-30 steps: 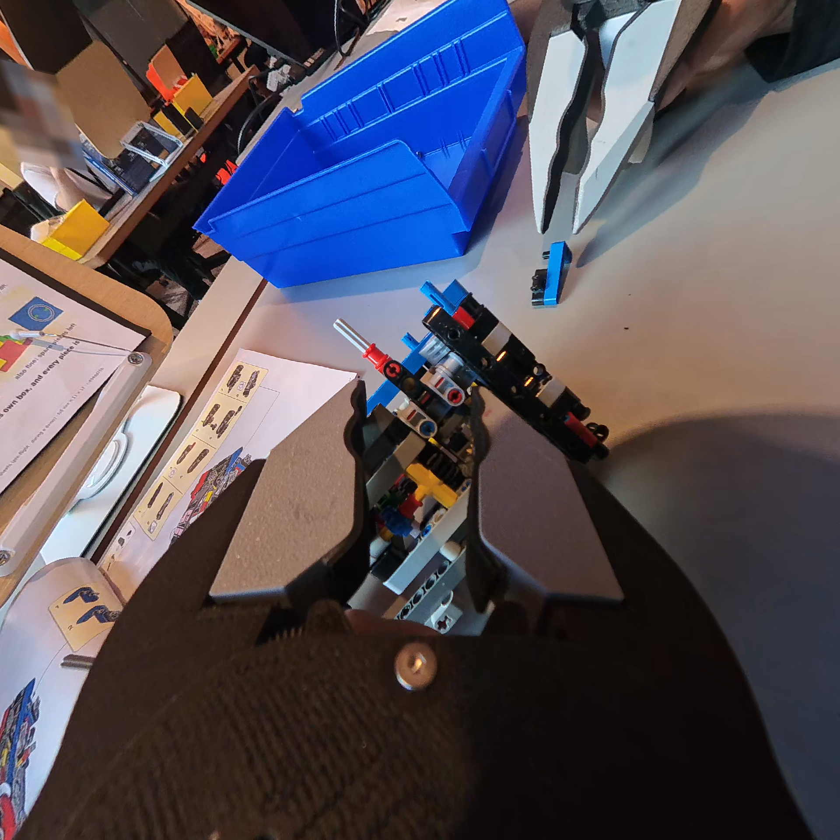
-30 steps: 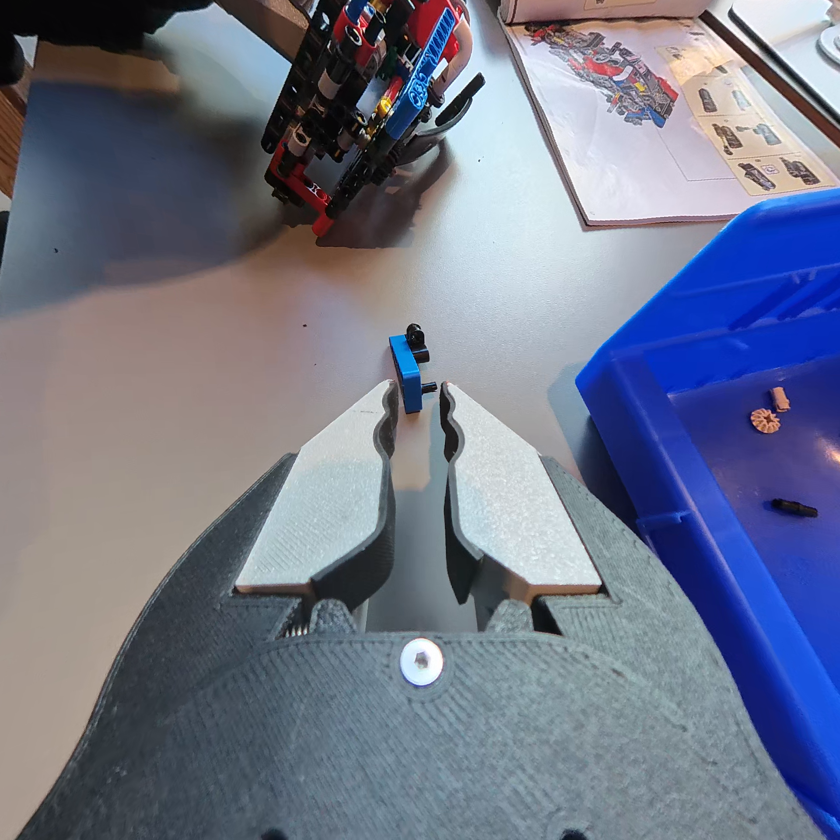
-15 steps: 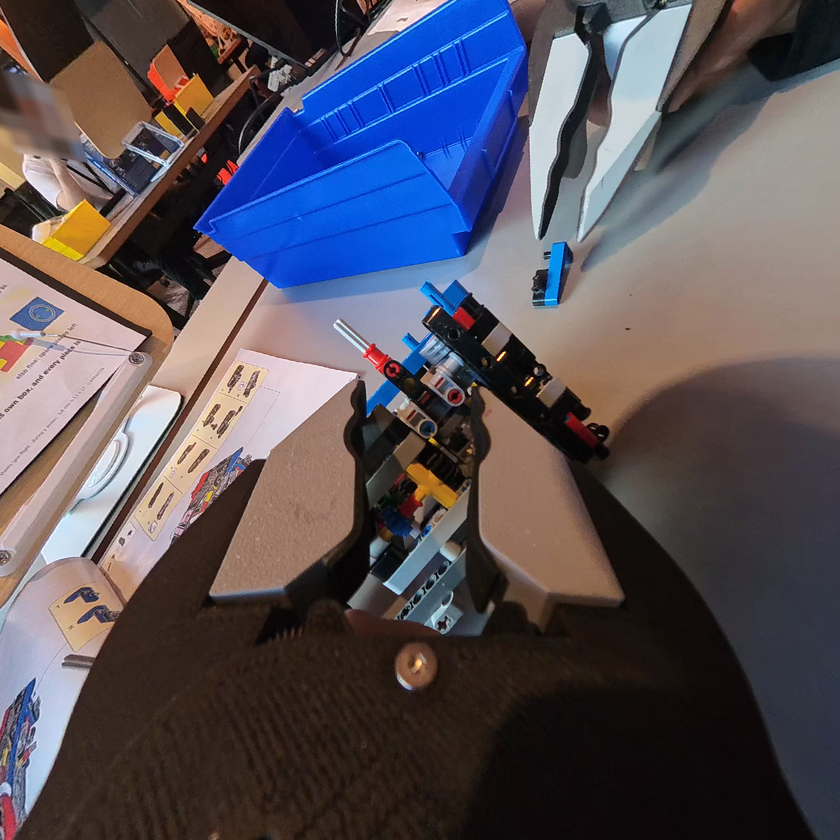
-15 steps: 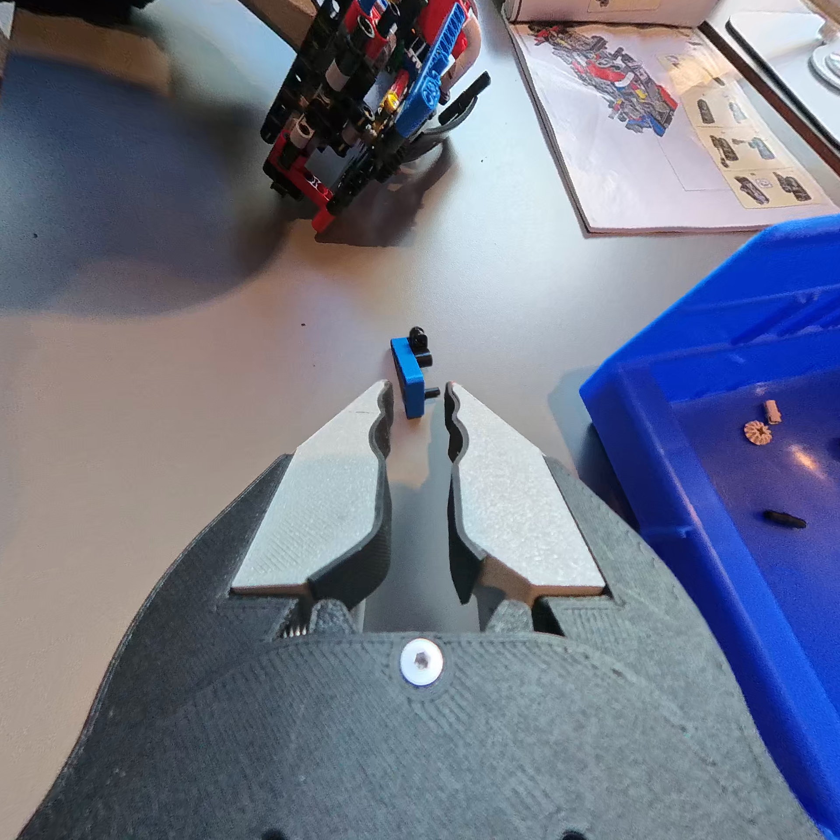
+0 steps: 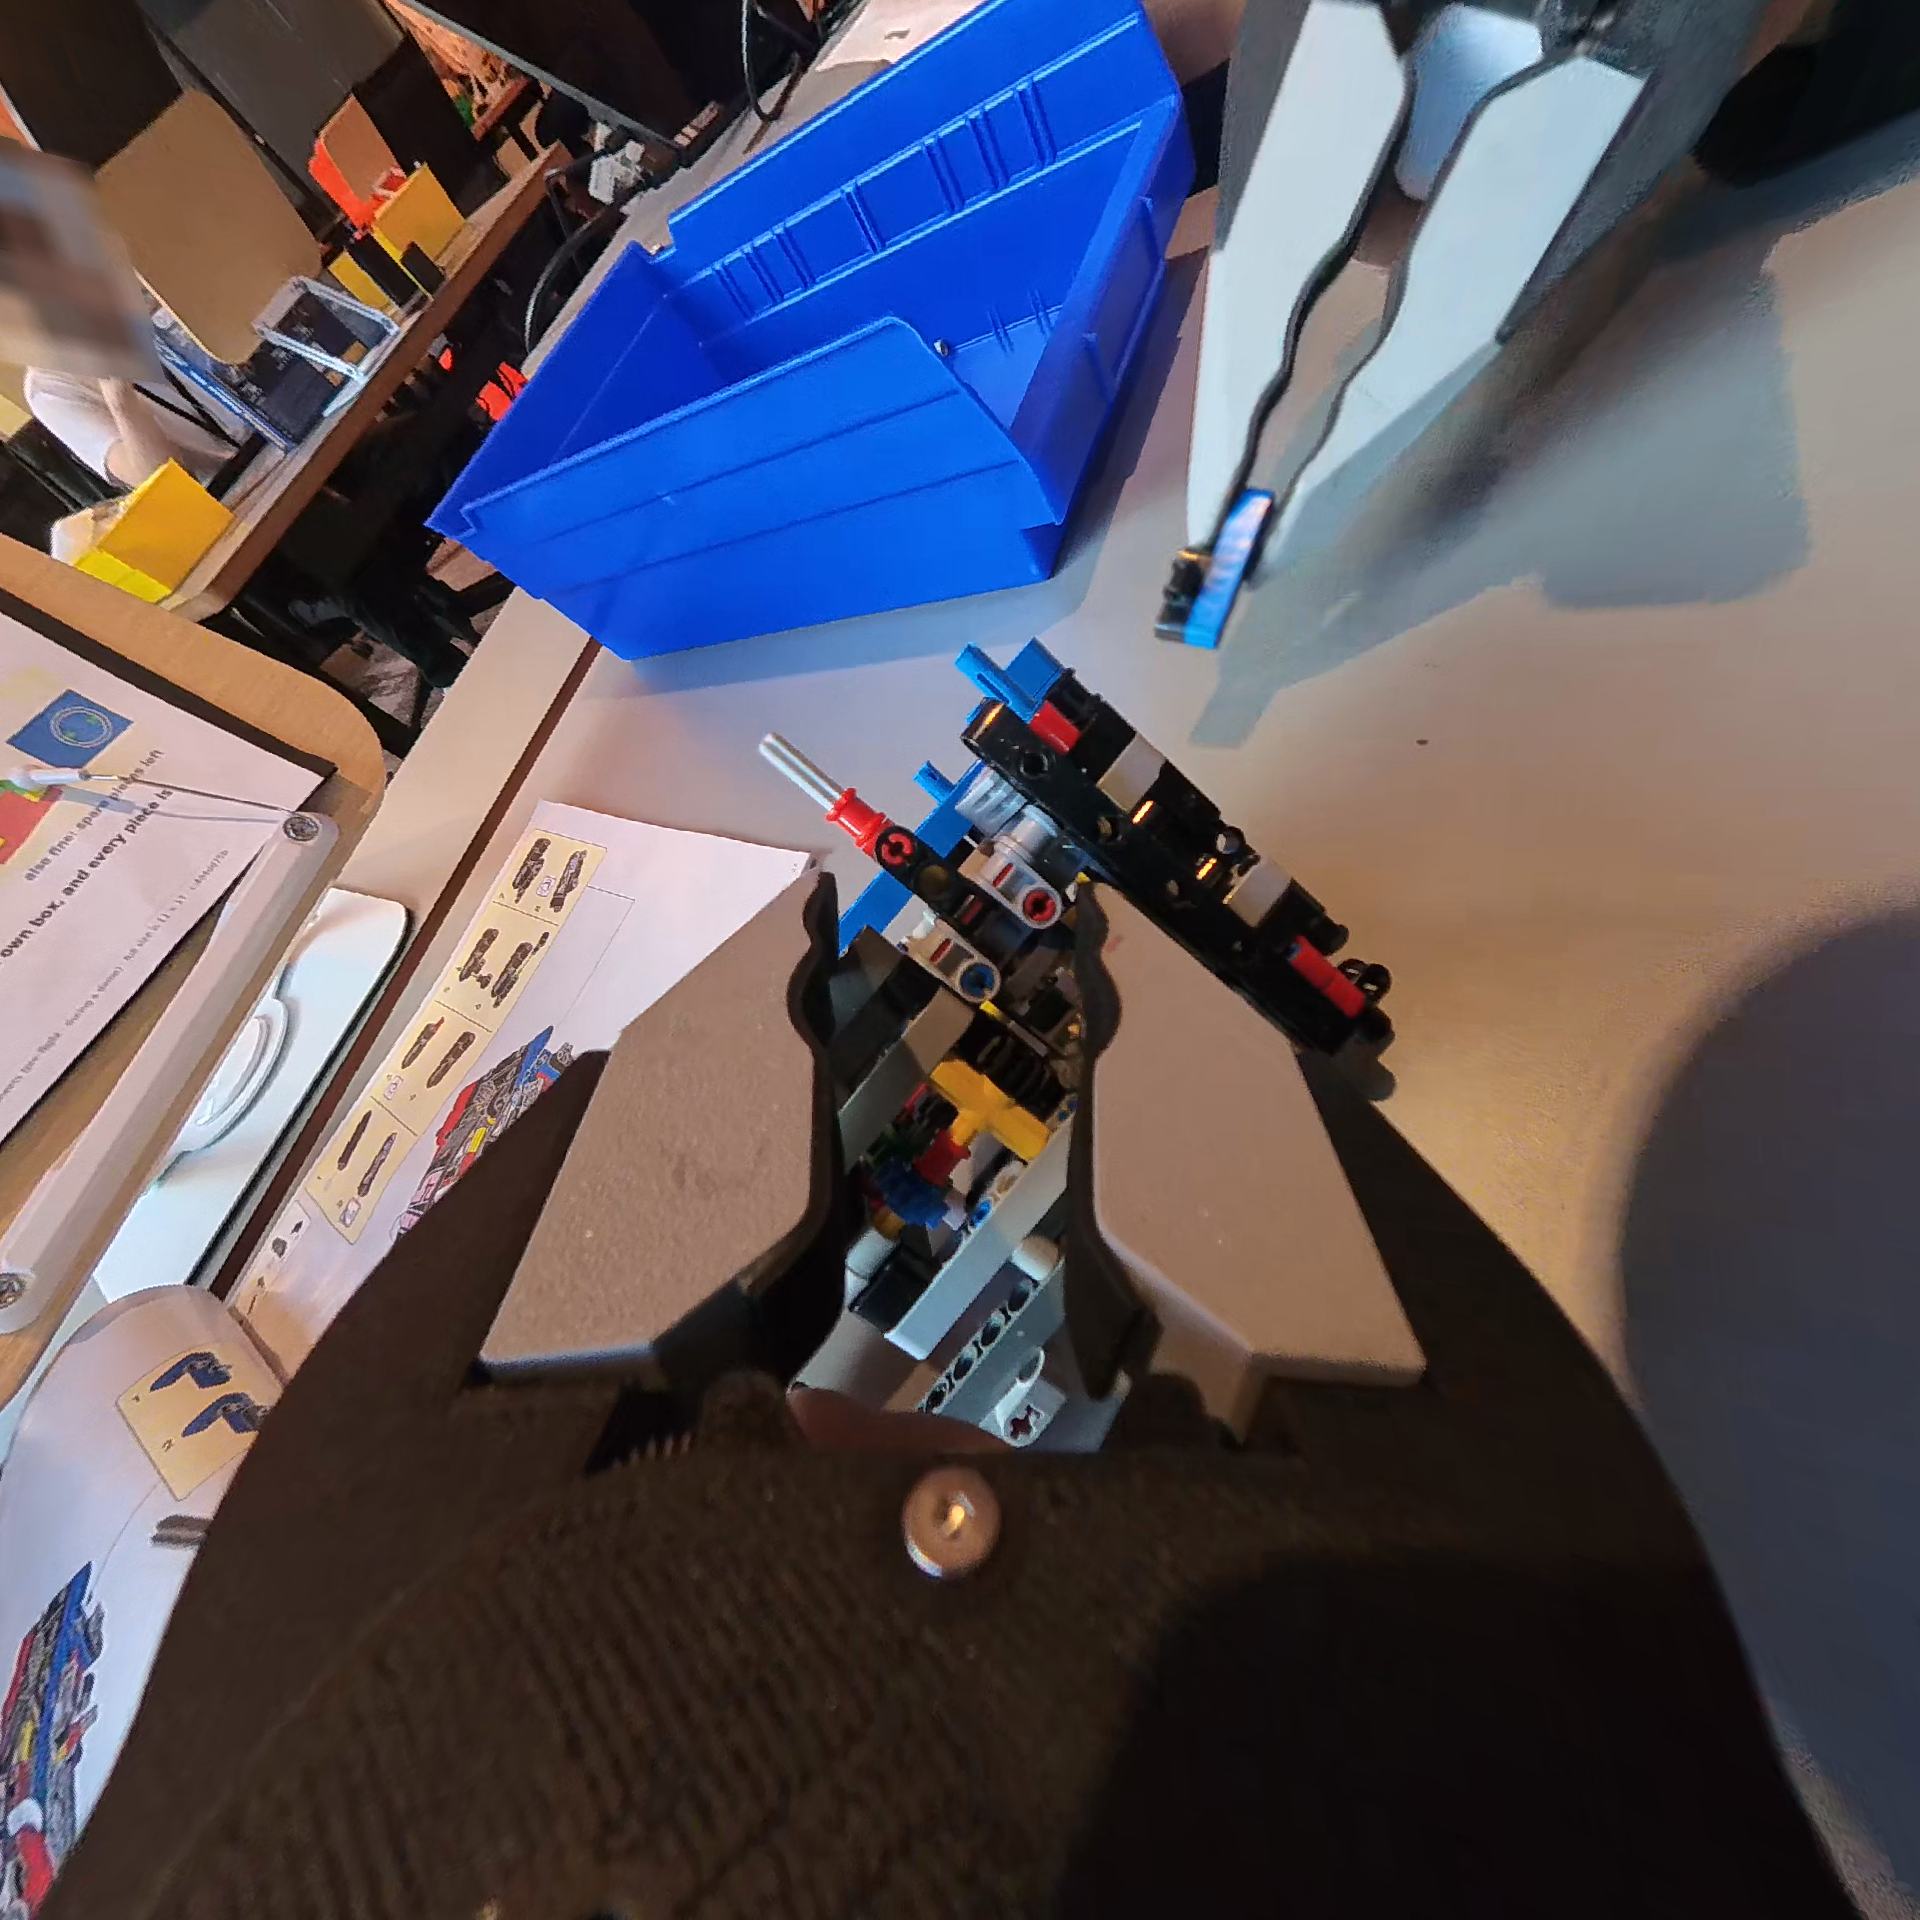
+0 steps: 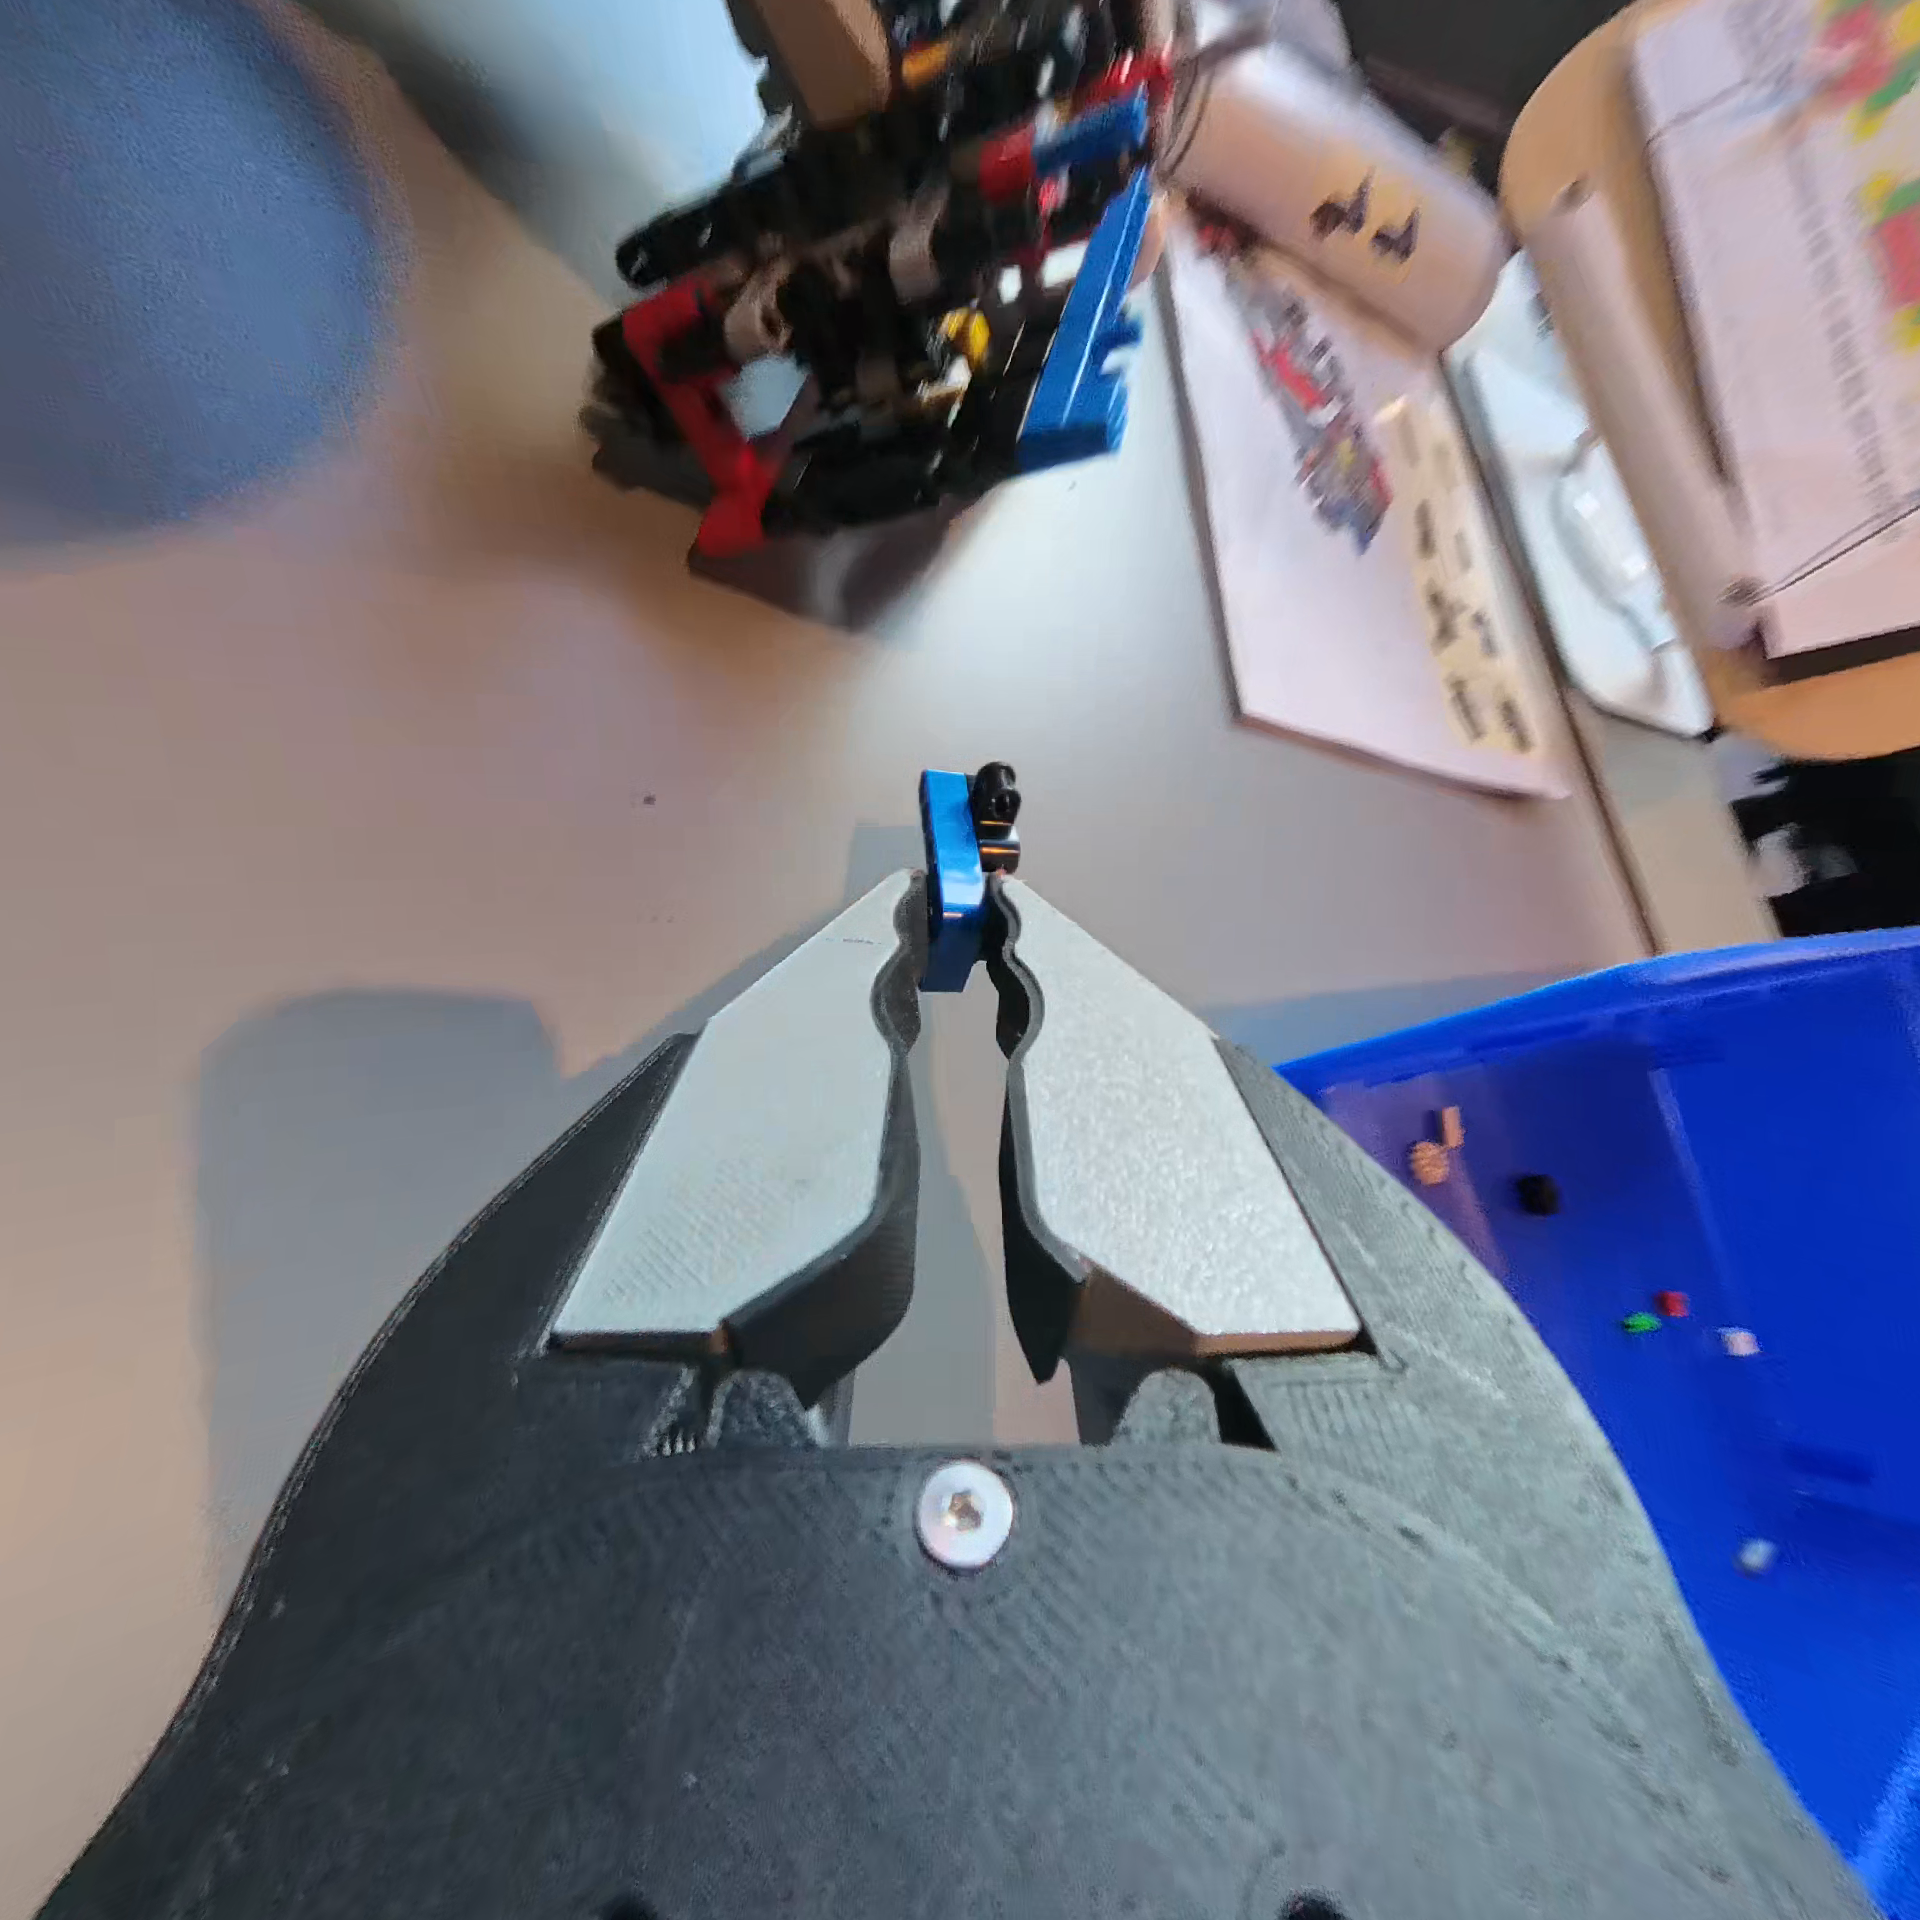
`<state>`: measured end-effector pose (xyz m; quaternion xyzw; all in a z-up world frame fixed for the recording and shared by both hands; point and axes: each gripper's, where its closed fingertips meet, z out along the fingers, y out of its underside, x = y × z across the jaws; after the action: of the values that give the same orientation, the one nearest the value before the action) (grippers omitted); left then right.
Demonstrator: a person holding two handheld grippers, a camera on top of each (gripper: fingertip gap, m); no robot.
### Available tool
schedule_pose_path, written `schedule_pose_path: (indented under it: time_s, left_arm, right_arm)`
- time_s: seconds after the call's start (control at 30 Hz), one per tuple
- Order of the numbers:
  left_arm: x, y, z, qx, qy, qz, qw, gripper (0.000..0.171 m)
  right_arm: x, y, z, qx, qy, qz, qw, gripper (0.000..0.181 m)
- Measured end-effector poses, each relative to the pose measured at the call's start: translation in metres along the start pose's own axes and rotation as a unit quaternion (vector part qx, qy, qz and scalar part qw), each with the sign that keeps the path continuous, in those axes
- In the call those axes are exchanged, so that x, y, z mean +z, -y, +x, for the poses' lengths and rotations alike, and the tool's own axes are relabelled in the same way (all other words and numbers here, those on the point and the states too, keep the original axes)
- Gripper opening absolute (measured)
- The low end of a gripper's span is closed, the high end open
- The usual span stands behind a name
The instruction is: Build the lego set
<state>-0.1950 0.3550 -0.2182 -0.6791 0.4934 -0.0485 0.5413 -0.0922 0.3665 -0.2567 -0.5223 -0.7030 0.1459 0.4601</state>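
The right gripper [image 6: 954, 894] pinches a small blue piece [image 6: 954, 883] just beside the blue bin [image 6: 1714, 1195], while the left gripper [image 5: 951, 935] clamps the lego model [image 5: 1039, 935] near that bin.

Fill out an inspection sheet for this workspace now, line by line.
Surface: grey table, shadowed.
Job's things: lego model; small blue piece.
Clutter: blue bin with loose bits; instruction booklet.
Grippers: left gripper shut on lego model; right gripper shut on small blue piece.
Cables: dark cables beyond the bin, indistinct.
Surroundings: neighbouring desks with yellow boxes.
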Motion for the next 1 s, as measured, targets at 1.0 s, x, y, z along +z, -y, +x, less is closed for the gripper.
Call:
schedule_pose_path:
  time_s: [1.0]
  left_arm:
    - [-0.03,0.001,0.022,-0.094,-0.184,-0.019,0.978,0.037]
  right_arm:
    - [0.023,0.104,-0.004,0.059,0.118,0.302,0.944,0.006]
